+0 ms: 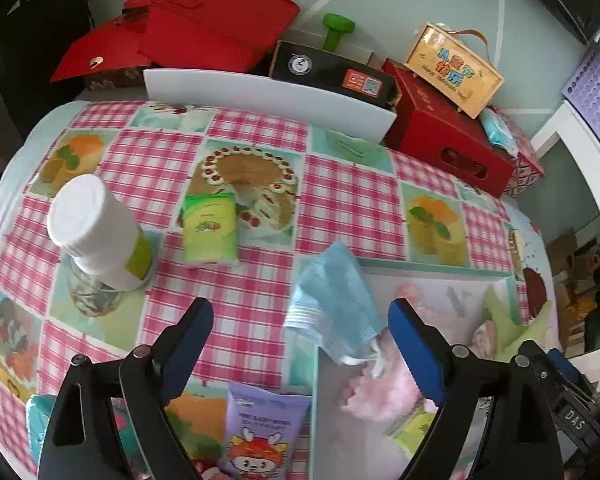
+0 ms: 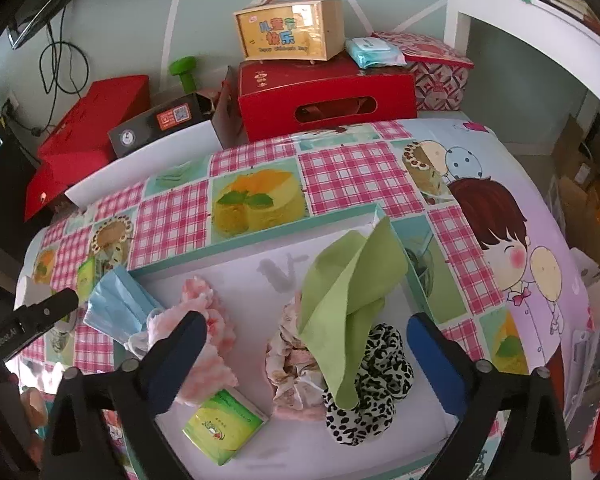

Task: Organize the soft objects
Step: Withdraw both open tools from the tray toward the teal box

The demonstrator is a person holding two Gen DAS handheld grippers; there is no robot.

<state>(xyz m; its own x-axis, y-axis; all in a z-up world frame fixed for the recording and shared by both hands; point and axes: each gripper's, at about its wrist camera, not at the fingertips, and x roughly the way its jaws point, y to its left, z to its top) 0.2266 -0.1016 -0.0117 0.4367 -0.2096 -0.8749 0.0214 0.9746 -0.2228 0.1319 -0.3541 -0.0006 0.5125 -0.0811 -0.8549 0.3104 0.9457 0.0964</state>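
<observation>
A teal-rimmed white tray (image 2: 256, 236) lies on the table and holds a green cloth (image 2: 352, 280), a leopard-print scrunchie (image 2: 376, 376), a floral scrunchie (image 2: 292, 364), a pink fluffy piece (image 2: 216, 344) and a green tissue pack (image 2: 222, 426). A blue face mask (image 1: 332, 300) hangs over the tray's left rim (image 1: 316, 380); it also shows in the right wrist view (image 2: 116, 304). My left gripper (image 1: 300, 332) is open, the mask between its fingers and beyond the tips. My right gripper (image 2: 306, 344) is open over the tray. A second green tissue pack (image 1: 210, 230) lies on the tablecloth.
A white cup (image 1: 96, 232) stands inverted on a glass jar at left. A purple wipes pack (image 1: 256, 432) lies at the front. Red boxes (image 2: 324, 96), a black box (image 1: 332, 72), a yellow carry box (image 2: 288, 32) and a green dumbbell (image 1: 336, 30) crowd the back.
</observation>
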